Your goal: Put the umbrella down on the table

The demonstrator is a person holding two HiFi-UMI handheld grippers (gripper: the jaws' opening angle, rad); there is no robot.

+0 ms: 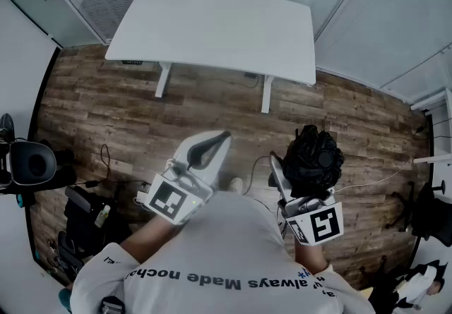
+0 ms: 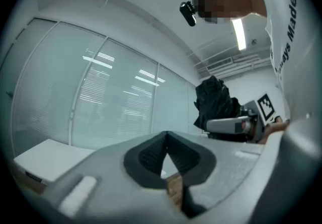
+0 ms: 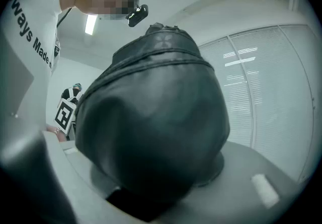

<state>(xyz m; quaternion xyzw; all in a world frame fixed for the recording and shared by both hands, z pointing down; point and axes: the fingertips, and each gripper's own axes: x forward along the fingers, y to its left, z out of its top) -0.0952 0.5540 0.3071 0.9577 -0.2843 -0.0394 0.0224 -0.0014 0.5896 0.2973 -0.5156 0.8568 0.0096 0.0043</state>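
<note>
A folded black umbrella (image 1: 316,156) sits bunched between the jaws of my right gripper (image 1: 302,173), which is shut on it at waist height over the wooden floor. In the right gripper view the umbrella (image 3: 156,117) fills the middle and hides the fingertips of that gripper (image 3: 161,170). My left gripper (image 1: 223,137) is shut with nothing in it; its black pads (image 2: 151,155) meet at the tips. From the left gripper view the umbrella (image 2: 214,99) shows off to the right. The white table (image 1: 219,30) stands ahead, bare.
A black office chair (image 1: 28,161) and cables with gear (image 1: 85,214) lie on the floor to the left. Another chair base (image 1: 424,214) stands at the right. Glass walls with blinds (image 2: 115,97) run behind the table.
</note>
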